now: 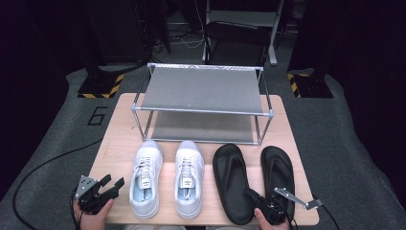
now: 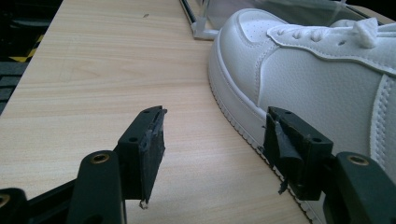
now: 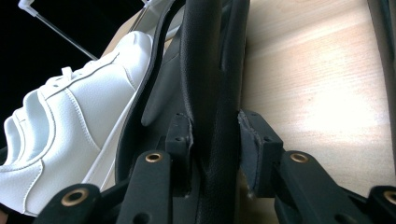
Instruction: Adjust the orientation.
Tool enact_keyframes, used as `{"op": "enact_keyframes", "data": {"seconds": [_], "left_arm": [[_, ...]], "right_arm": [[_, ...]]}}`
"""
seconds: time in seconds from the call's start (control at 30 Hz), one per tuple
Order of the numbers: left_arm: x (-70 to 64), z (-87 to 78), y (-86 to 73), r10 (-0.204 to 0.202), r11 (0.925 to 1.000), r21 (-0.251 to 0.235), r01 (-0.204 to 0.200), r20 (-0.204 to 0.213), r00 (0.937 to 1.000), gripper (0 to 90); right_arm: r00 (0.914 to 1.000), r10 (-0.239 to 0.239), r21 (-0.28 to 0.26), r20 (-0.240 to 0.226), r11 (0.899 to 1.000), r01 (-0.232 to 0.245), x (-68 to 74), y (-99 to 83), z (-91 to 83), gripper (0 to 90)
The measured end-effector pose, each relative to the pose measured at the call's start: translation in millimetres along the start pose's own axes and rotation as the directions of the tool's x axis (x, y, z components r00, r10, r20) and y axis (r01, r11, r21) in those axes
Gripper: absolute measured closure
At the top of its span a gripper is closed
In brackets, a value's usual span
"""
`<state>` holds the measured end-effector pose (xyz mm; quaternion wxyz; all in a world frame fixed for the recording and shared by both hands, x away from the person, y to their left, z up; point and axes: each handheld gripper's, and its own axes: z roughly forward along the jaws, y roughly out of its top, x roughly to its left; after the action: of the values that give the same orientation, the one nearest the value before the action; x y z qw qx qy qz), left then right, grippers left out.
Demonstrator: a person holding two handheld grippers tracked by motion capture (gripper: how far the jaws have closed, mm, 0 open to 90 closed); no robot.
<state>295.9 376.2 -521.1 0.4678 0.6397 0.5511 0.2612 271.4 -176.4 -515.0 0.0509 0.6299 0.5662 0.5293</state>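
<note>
At the near edge of the bench (image 1: 115,143), the right gripper (image 1: 262,205) has its fingers (image 3: 180,140) clamped on the side rim of the left black sandal (image 1: 232,179) near its heel, likely to lift it. The left gripper (image 1: 103,189) waits with fingers (image 2: 144,149) spread and empty beside the left white sneaker (image 1: 145,177). Both pairs sit toes forward, lined up before the rack (image 1: 203,91), seemingly for easy shelving.

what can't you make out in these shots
- Heel of the left black sandal: high view, covered by the right tongs.
- Lower shelf of the shoe rack: partly hidden under the upper shelf.
- White sneaker: left gripper view, heel cut off by the frame edge.
- Tongue labels: too small to read.
</note>
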Motion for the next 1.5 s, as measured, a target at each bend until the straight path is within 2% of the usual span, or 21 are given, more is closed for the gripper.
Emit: {"op": "enact_keyframes", "data": {"seconds": [0.2,0.4,0.63,0.87,1.03,1.2,1.47,1.5], "left_arm": [[-2.1,0.8,-0.3,-0.001,0.9999,-0.016,0.001,-0.008,1.0000,38.0],[-0.3,-0.5,0.1,0.002,1.0000,0.000,-0.002,-0.002,1.0000,38.0],[0.1,-0.9,-0.1,-0.004,1.0000,-0.004,0.004,0.001,1.0000,38.0],[0.0,0.0,-0.5,-0.007,0.9999,-0.011,0.007,-0.003,1.0000,38.0],[0.3,-0.4,-0.4,-0.007,1.0000,-0.006,0.007,-0.005,1.0000,38.0],[0.4,-0.5,-0.5,-0.008,0.9999,-0.009,0.008,-0.005,1.0000,38.0],[0.8,-0.1,-0.6,-0.010,0.9998,-0.020,0.010,-0.009,0.9999,38.0],[1.1,-0.8,-0.2,-0.008,0.9999,-0.010,0.008,-0.005,1.0000,38.0]], "right_arm": [[0.9999,0.009,-0.005,-0.012,1.000,-0.009,2.1,4.9,-2.1,66.6],[0.9997,0.014,-0.015,-0.019,1.000,-0.014,5.3,9.6,-1.1,66.5],[0.9998,0.001,-0.011,-0.022,1.000,-0.002,8.2,13.1,1.2,66.6],[0.9995,0.013,-0.012,-0.031,1.000,-0.013,9.7,19.8,4.2,66.6],[0.9994,0.015,-0.022,-0.032,1.000,-0.016,12.1,26.4,8.1,66.5],[0.9978,0.032,-0.031,-0.058,0.999,-0.033,14.0,32.6,14.3,66.5],[0.9974,0.027,-0.041,-0.067,0.999,-0.030,17.4,40.1,22.5,66.5],[0.9976,0.022,-0.041,-0.066,0.999,-0.024,17.8,41.8,23.8,66.5]]}}
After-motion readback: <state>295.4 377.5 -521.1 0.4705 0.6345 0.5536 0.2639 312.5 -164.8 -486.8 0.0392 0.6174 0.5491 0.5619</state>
